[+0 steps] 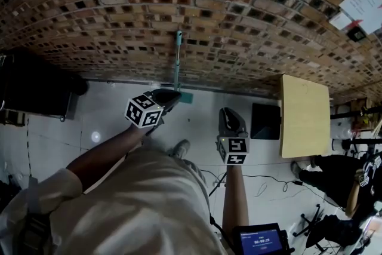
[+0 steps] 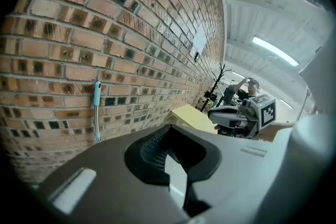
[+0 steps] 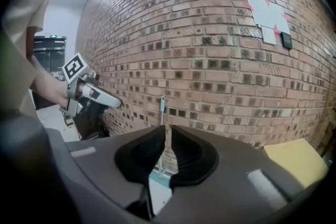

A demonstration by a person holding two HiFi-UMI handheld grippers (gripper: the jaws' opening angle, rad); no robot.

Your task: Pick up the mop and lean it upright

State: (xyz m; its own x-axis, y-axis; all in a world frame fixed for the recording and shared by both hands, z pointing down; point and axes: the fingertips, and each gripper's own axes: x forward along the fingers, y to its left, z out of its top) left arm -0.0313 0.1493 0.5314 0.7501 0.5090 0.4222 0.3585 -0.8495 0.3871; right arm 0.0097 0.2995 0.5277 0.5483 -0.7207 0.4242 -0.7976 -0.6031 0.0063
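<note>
Mop (image 1: 177, 65) against wall (image 1: 250, 3), head (image 1: 187, 97) (teal) partly hidden

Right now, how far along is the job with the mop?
It looks essentially done: the mop stands upright, leaning against the brick wall. Nothing is in hand. The left hand-held gripper and the right hand-held gripper are both clear of the mop and hold nothing. Nothing obvious is left, except perhaps checking that the mop does not slide.
</note>
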